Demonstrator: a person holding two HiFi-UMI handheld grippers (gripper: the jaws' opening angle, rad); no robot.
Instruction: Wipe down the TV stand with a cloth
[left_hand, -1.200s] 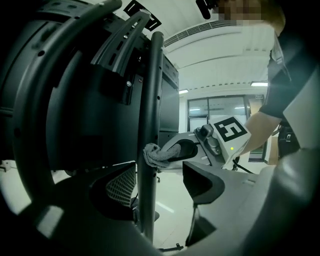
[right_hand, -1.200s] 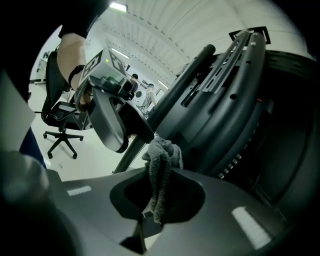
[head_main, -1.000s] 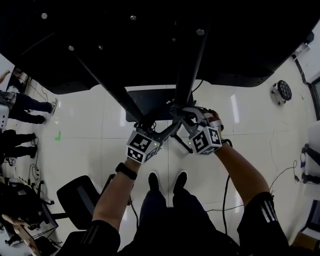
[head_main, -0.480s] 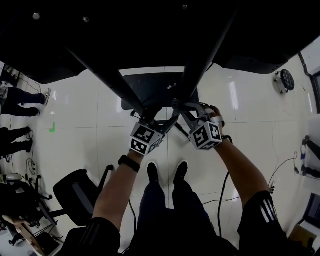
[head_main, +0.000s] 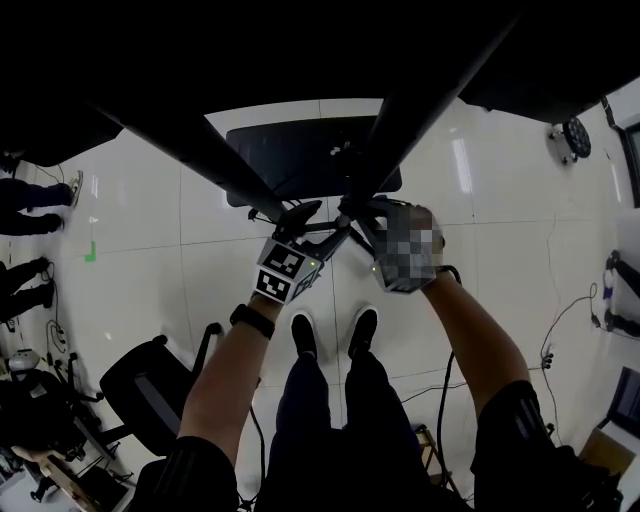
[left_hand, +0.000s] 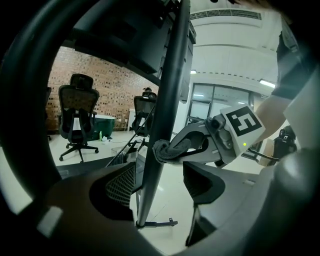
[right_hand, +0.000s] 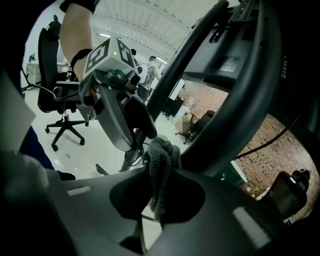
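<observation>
The TV stand's black poles (head_main: 200, 150) slant down to a dark base plate (head_main: 290, 160) on the white floor. Both grippers sit where the poles cross. My right gripper (head_main: 352, 218) is shut on a grey cloth (right_hand: 161, 172), which hangs bunched between its jaws (right_hand: 159, 200) and presses against a stand pole (left_hand: 167, 100). In the left gripper view the cloth (left_hand: 163, 150) touches that pole. My left gripper (head_main: 308, 225) is open; the pole runs between its jaws (left_hand: 160, 187), close to the mesh-padded one. A thick stand tube (right_hand: 235, 95) curves past on the right.
A black office chair (head_main: 150, 385) stands at the lower left. People's legs (head_main: 30, 190) are at the far left. Cables (head_main: 560, 330) trail over the floor on the right. My shoes (head_main: 330, 335) are just below the grippers. More office chairs (left_hand: 75, 117) stand by a brick wall.
Both grippers have shifted upward in the head view along the poles, staying close together. The camera has tilted, so the base plate also sits higher.
</observation>
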